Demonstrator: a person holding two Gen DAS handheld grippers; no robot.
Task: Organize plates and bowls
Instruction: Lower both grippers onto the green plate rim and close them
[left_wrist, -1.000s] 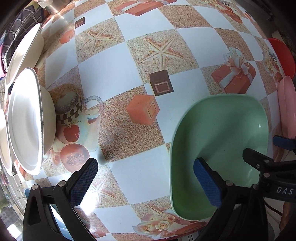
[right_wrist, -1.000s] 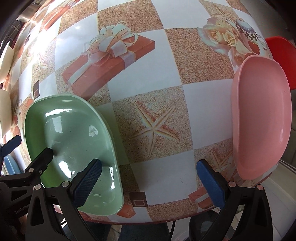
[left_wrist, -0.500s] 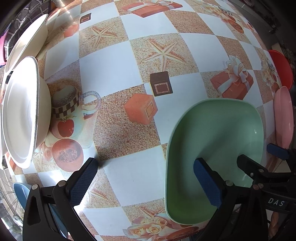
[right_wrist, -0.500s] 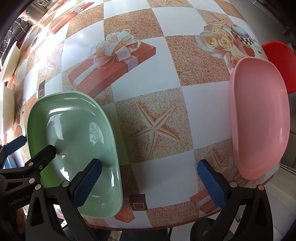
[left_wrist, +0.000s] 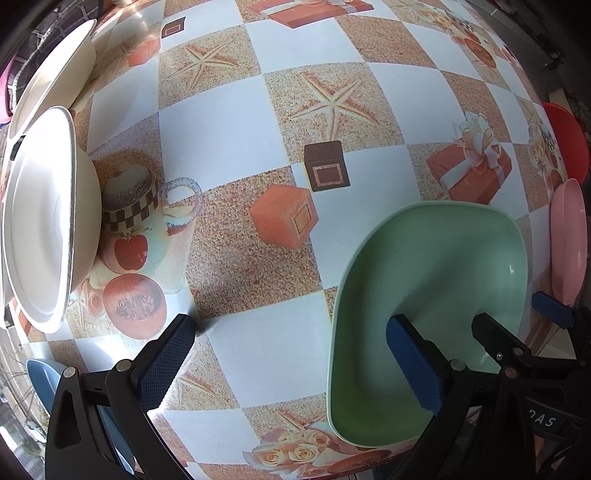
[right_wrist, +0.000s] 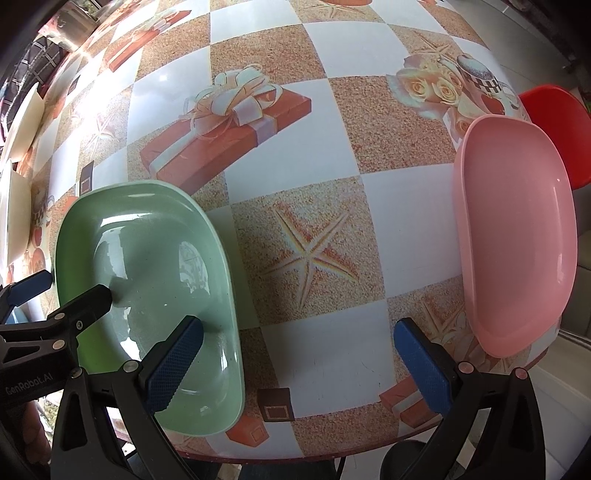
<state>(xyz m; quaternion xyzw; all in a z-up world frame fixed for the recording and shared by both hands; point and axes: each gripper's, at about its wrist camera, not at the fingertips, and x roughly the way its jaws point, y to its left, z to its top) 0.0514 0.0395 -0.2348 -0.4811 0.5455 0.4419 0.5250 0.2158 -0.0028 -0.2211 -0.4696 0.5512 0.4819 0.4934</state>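
A green bowl (left_wrist: 439, 295) lies near the table's front edge; it also shows in the right wrist view (right_wrist: 147, 280). My left gripper (left_wrist: 291, 362) is open above the table, its right finger over the green bowl. My right gripper (right_wrist: 299, 365) is open, its left finger over the green bowl's right side. A pink bowl (right_wrist: 517, 236) lies at the right edge of the table, and shows in the left wrist view (left_wrist: 569, 240). White bowls (left_wrist: 40, 214) stand stacked at the left, with another white plate (left_wrist: 51, 74) behind.
The table (right_wrist: 332, 110) has a checkered cloth with printed pictures. A red chair (right_wrist: 557, 125) stands past the right edge. A blue dish (left_wrist: 44, 376) shows at the lower left of the left wrist view. The table's front edge is close below both grippers.
Both grippers have drawn back and risen slightly, so more of the table shows. Both stay open. The bowls have not moved.
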